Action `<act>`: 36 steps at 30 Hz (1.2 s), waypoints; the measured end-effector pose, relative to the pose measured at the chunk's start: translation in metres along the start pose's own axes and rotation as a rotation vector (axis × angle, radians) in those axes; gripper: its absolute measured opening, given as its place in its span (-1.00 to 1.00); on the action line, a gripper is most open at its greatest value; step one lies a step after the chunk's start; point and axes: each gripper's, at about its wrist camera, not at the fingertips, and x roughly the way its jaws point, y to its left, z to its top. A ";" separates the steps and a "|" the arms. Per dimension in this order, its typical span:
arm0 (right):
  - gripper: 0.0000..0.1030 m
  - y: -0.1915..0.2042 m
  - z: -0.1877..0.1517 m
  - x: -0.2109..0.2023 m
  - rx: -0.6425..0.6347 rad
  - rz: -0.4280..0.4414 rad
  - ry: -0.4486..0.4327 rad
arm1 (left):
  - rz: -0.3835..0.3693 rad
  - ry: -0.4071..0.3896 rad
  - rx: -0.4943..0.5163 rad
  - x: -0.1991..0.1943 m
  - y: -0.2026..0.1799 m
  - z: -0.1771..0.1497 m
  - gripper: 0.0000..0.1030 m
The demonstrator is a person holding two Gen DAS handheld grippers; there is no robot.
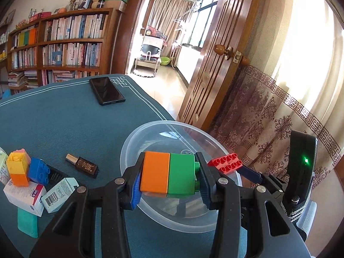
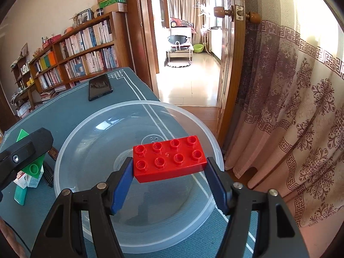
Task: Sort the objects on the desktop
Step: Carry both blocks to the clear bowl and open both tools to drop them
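Observation:
My left gripper (image 1: 169, 177) is shut on an orange-and-green block pair (image 1: 168, 173) and holds it over the clear plastic bowl (image 1: 150, 133). My right gripper (image 2: 168, 176) is shut on a red eight-stud brick (image 2: 168, 161) above the same bowl (image 2: 90, 124). The red brick also shows in the left wrist view (image 1: 225, 163), just right of my left gripper. A yellow-orange block stack (image 1: 17, 168) and a blue brick (image 1: 38, 171) lie on small boxes at the left.
A black phone (image 1: 106, 90) lies at the far side of the blue table mat (image 1: 64, 124). A small brown bottle (image 1: 82, 165), white boxes (image 1: 24, 196) and a teal block (image 1: 28, 223) sit at left. The table edge, a door and curtain are to the right.

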 end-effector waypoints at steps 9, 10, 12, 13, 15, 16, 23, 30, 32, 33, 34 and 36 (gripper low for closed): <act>0.38 0.001 -0.003 0.006 -0.004 -0.013 0.018 | 0.003 -0.004 -0.037 0.001 0.008 -0.004 0.56; 0.38 0.001 -0.002 0.005 -0.007 -0.016 0.011 | 0.011 -0.012 -0.039 -0.001 0.009 -0.003 0.56; 0.38 0.002 -0.001 0.002 -0.010 -0.014 0.000 | 0.024 -0.021 -0.044 -0.004 0.012 -0.002 0.56; 0.41 0.002 -0.001 0.001 -0.008 -0.009 -0.001 | 0.027 -0.023 -0.047 -0.005 0.014 -0.001 0.56; 0.44 0.001 -0.002 0.000 -0.002 -0.002 0.000 | 0.035 -0.029 -0.054 -0.007 0.017 0.000 0.56; 0.44 0.002 -0.002 0.001 -0.003 0.000 0.002 | 0.042 -0.032 -0.057 -0.008 0.019 0.000 0.56; 0.45 0.008 -0.003 0.001 -0.017 0.015 0.005 | 0.118 -0.067 -0.085 -0.021 0.035 0.008 0.68; 0.46 0.018 -0.004 -0.006 -0.033 0.051 -0.018 | 0.216 -0.115 -0.074 -0.038 0.048 0.015 0.68; 0.52 0.021 -0.005 -0.009 -0.038 0.066 -0.029 | 0.219 -0.121 -0.081 -0.042 0.052 0.016 0.68; 0.53 0.023 -0.005 -0.011 -0.042 0.074 -0.035 | 0.220 -0.125 -0.087 -0.044 0.055 0.017 0.68; 0.53 0.025 -0.005 -0.013 -0.046 0.083 -0.041 | 0.222 -0.128 -0.096 -0.045 0.057 0.017 0.68; 0.53 0.029 -0.006 -0.016 -0.055 0.102 -0.052 | 0.231 -0.129 -0.113 -0.049 0.064 0.017 0.68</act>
